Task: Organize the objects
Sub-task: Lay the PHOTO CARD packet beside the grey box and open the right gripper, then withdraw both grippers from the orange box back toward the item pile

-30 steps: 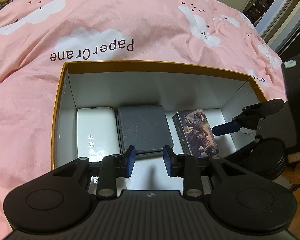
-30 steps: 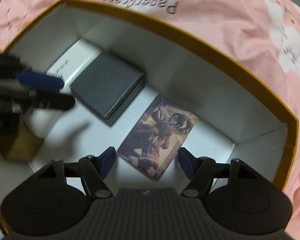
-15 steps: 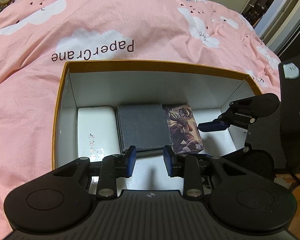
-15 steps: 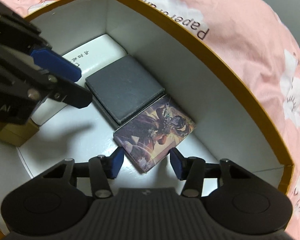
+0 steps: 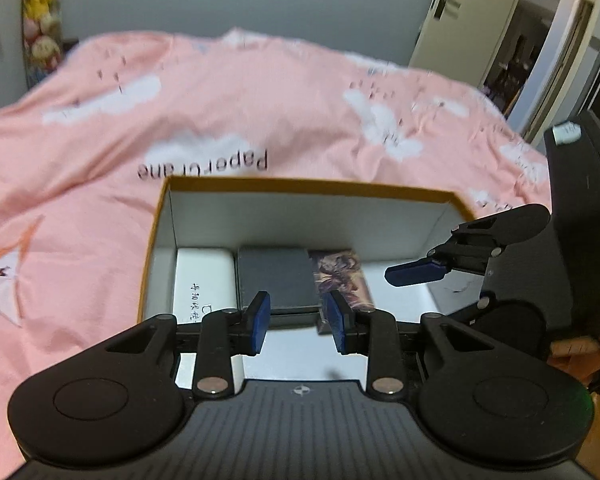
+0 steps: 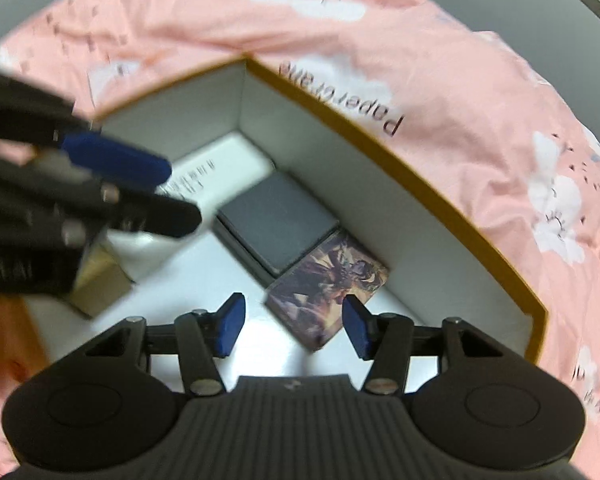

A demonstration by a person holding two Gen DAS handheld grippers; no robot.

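- Hovering over the near end of the box [image 5: 162,216], the left claw [image 5: 298,322] is standing released and empty, its blue pads parted.
- The right claw [image 6: 294,328] is also hanging released, holding nothing, just above the near corner of the picture card box [image 6: 330,288], without touching it.
- Judging from the layout, tidying is nearly finished; the careful move now is lifting both claws straight up so no pad is clipping the card box or the thin cardboard wall.
- The card box, glossy and printed, is lying flat on the white floor of the box, edge to edge with the dark case [image 5: 276,278].
- The dark case is looking matte and slightly grainy, a flat rectangle; beside it the white case [image 5: 204,280] is showing smooth, rounded corners and small print.
- A tan block [image 6: 100,284] is sitting apart, near the left claw, partly hidden.
- The box is resting on the bed, on a soft pink cover [image 5: 100,160] with white clouds.
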